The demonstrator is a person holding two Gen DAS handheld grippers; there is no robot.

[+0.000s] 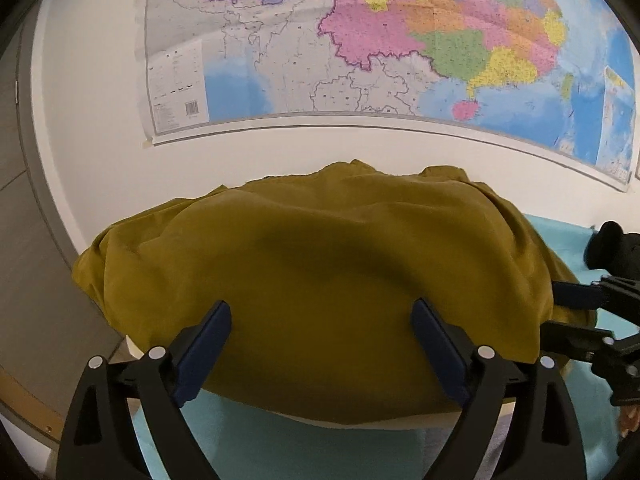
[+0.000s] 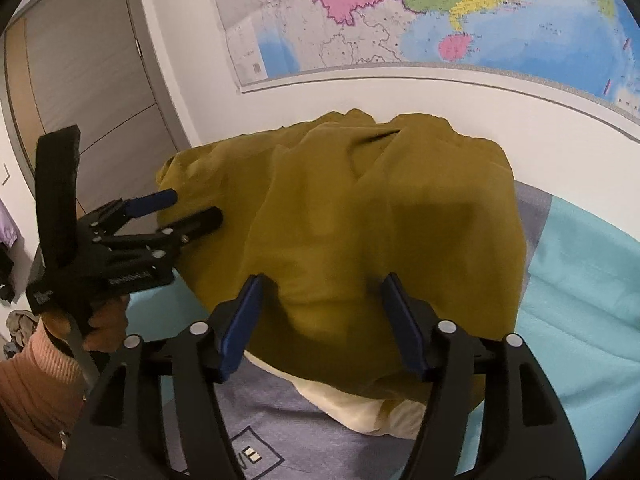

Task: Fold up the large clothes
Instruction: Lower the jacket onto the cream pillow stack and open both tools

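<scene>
A large olive-yellow garment [image 1: 320, 272] lies folded in a thick pile over a cream pillow [image 2: 360, 404] on the bed. It also shows in the right wrist view [image 2: 360, 220]. My left gripper [image 1: 322, 312] is open, its blue pads spread just above the garment's near edge, holding nothing. My right gripper [image 2: 322, 284] is open too, hovering over the near edge of the pile. In the right wrist view the left gripper [image 2: 196, 206] shows from the side at the garment's left edge, jaws apart. In the left wrist view the right gripper [image 1: 576, 308] enters from the right.
The bed has a turquoise sheet [image 2: 580, 300] and a grey-purple cover [image 2: 280, 432]. A white wall with a large colourful map [image 1: 400, 40] stands right behind the pile. A grey door [image 2: 92, 92] is at the left.
</scene>
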